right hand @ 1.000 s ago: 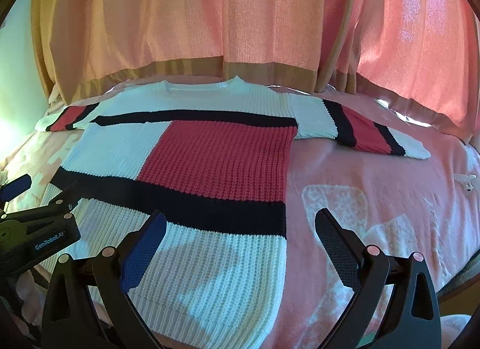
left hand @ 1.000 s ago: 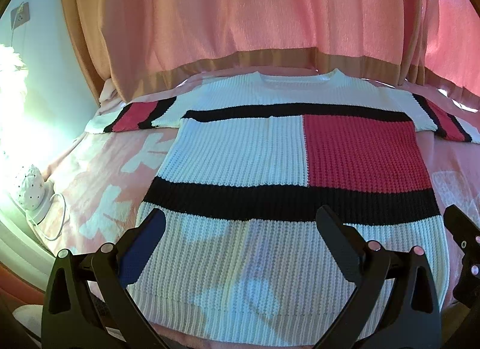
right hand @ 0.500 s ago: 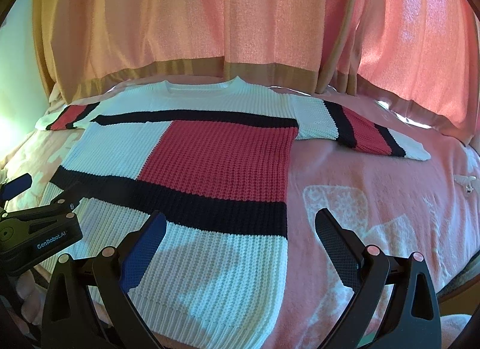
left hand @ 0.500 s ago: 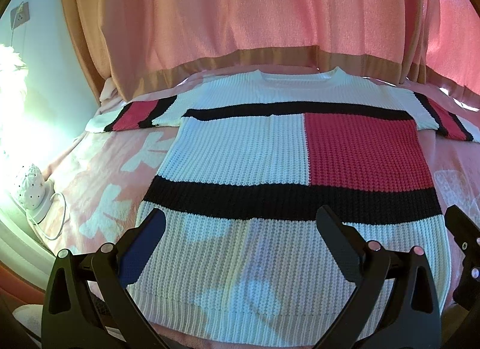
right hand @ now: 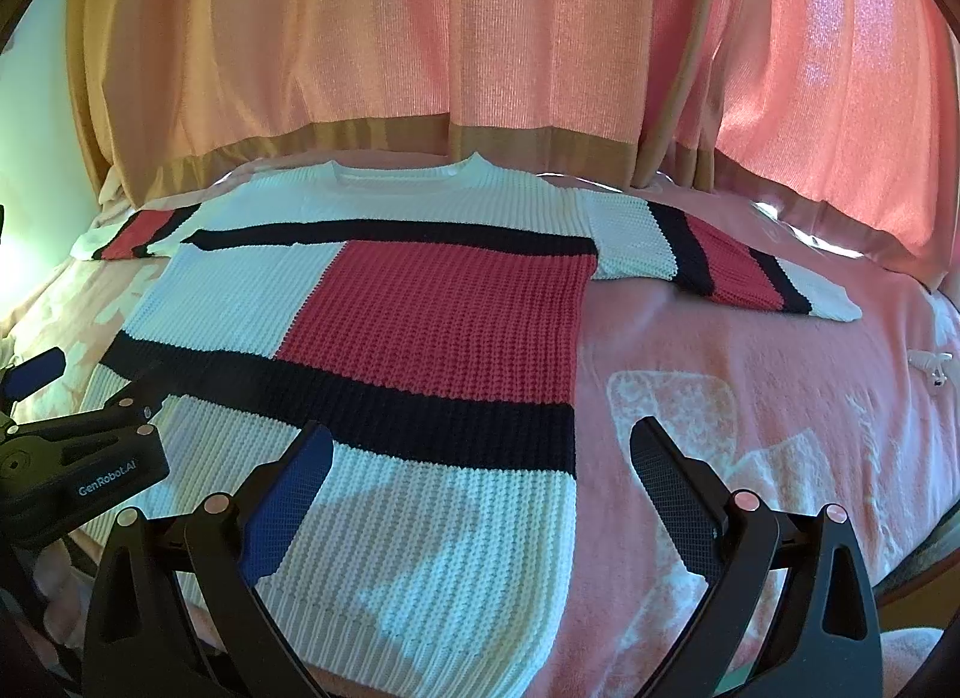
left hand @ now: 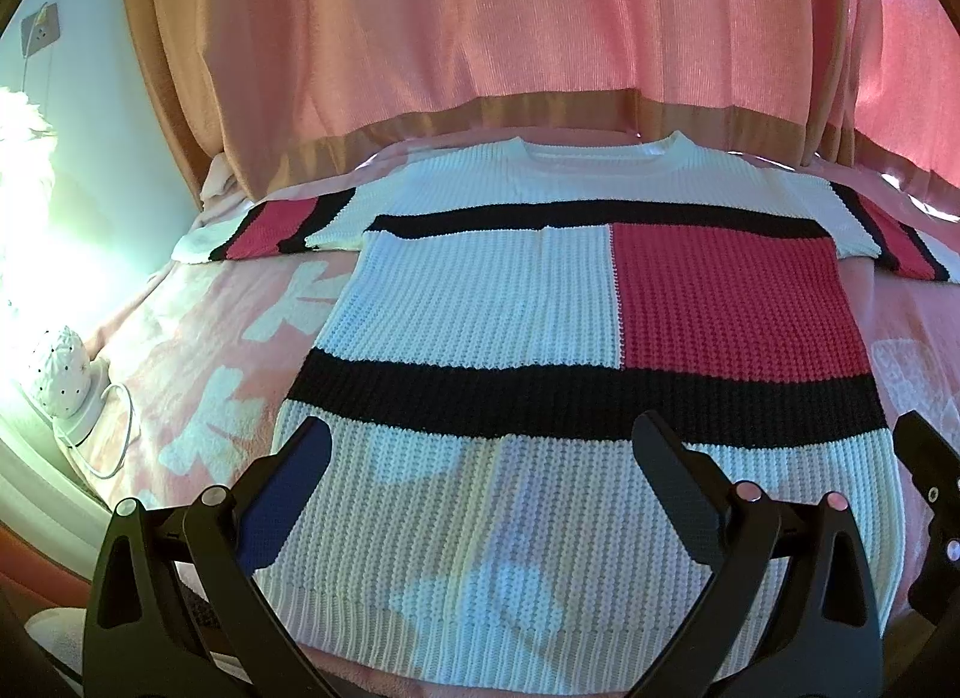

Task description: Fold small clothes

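Sweater flat, both grippers spread wide and empty.
The knit sweater [left hand: 576, 350] lay ahead of the left gripper [left hand: 480, 476] and right gripper [right hand: 480, 476] on the pink blanket [right hand: 750, 398]; its position barely changed from the earlier frames.

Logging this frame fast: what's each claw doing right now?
Left claw: open, holding nothing, above the sweater hem.
Right claw: open, holding nothing.

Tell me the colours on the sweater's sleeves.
White sleeves with a red band between black stripes; right wrist view.
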Motion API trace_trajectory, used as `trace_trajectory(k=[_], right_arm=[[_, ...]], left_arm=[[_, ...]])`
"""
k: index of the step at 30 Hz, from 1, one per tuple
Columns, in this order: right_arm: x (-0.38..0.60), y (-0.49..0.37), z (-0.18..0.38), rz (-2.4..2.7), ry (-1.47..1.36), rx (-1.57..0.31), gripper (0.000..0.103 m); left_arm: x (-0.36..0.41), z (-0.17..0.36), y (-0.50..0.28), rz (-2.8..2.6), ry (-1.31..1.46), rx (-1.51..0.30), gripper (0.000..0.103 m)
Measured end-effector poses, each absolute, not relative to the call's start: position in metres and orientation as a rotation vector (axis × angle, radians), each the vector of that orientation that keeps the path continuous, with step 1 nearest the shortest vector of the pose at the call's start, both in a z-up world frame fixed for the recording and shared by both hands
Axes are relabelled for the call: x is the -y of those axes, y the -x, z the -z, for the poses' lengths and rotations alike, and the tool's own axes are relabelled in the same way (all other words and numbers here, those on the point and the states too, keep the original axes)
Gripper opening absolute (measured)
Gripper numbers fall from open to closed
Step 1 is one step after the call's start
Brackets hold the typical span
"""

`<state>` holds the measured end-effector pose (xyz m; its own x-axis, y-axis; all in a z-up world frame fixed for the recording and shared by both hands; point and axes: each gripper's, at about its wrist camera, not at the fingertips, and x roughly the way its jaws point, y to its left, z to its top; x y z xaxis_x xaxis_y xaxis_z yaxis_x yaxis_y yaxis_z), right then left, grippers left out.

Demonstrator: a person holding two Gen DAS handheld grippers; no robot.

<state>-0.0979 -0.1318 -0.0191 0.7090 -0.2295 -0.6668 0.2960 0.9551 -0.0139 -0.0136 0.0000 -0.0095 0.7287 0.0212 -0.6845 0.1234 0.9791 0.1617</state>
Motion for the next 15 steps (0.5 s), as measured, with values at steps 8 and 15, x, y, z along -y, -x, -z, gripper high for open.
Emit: trace_trajectory(k=[8,15], right_arm=[[0.1308,0.0974,0.02,0.29,-0.094,-0.727,0.098],[0.1305,0.0979,0.0207,0.29,-0.097,-0.727,0.098]], left_arm=[[0.0004,0.0105,0.0133,0.054,-0.205,-0.756,0.098],[0.0006,0.0105,0.0137,0.055,-0.205,-0.756,0.098]])
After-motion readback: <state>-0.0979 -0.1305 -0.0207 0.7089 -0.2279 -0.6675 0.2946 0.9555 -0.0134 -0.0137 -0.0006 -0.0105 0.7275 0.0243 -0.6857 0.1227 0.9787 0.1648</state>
